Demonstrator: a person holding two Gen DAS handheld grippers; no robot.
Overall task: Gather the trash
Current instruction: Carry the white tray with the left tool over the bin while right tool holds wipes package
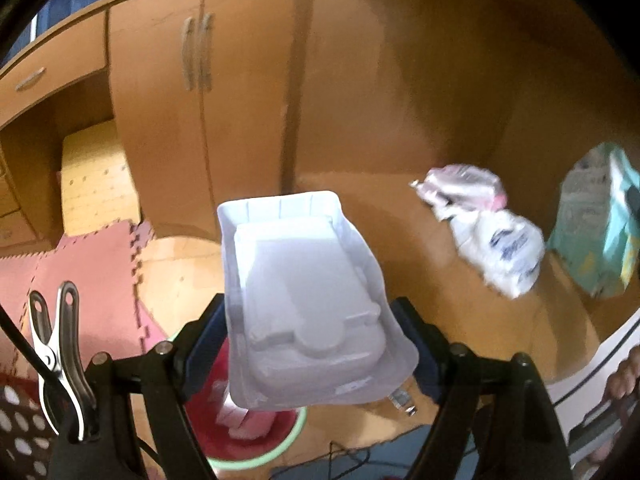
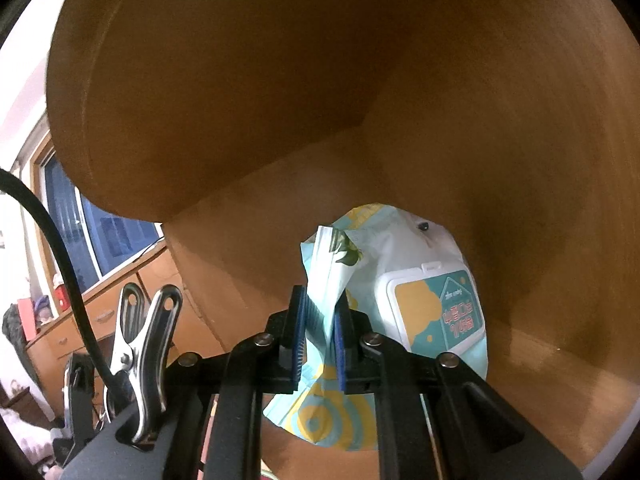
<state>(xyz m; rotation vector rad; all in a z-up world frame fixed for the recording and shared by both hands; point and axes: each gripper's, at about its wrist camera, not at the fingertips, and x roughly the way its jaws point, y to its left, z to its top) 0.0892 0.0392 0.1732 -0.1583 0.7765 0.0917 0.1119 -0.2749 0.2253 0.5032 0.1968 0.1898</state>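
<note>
Left gripper (image 1: 320,344): I've got the jaws spread wide and clamped on the white plastic tray (image 1: 304,292), one pad on each long side, tray filling the centre of the left wrist frame and tilting away from the lens. Below it, bottom centre, sits the red basin (image 1: 256,428) with a green rim and some pinkish scraps inside; the tray's near end overlaps it in the picture, can't tell the height gap. On the wooden desktop (image 1: 440,300), right of centre, lies a crumpled white plastic bag (image 1: 488,236), untouched. The wet wipes pack (image 1: 592,232) shows at the right edge there. Wooden cabinet doors (image 1: 192,92) take the upper left, pink foam mat (image 1: 80,272) at left. Right gripper (image 2: 322,336): jaws nearly together, pinching a fold of the wet wipes pack (image 2: 400,304), which hangs centre to lower centre of the right wrist frame, flip lid facing the camera at right. Brown wood surrounds it; window (image 2: 92,232) at left.
</note>
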